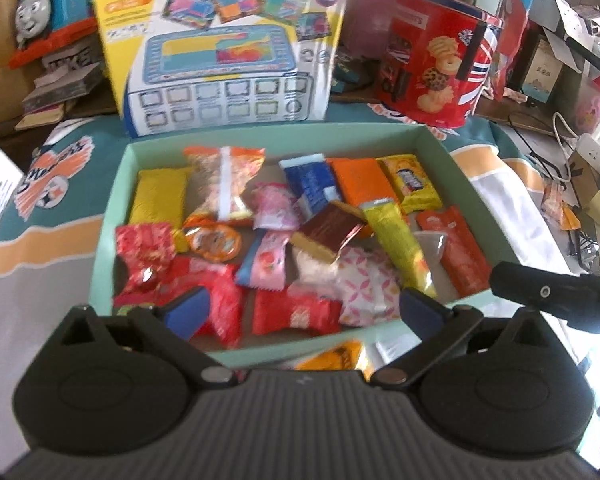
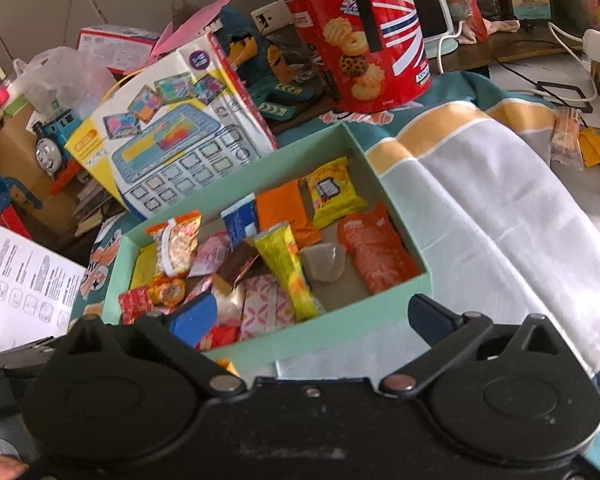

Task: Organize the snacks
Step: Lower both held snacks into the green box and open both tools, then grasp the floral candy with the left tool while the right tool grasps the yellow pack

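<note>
From the left wrist we are hovering the left gripper [image 1: 304, 308], jaws apart and empty, over the near edge of the mint-green box [image 1: 456, 152] where the wrapped snacks [image 1: 284, 240] are lying jumbled; sorting seems to be underway, and next we are likely needing one packet singled out. From the right wrist, the right gripper [image 2: 312, 320] is likewise hanging open by the box [image 2: 392, 208], which is sitting on a teal-and-orange cloth [image 2: 480, 184] amid a cookie tin [image 2: 364, 36] and a toy carton [image 2: 172, 136]

Inside the green box [image 1: 432, 136] we count about seventeen wrapped snacks [image 1: 268, 236]; behind it, one red biscuit tin [image 1: 432, 64], one toy carton [image 1: 228, 56] and one blue toy engine [image 1: 48, 4].
</note>
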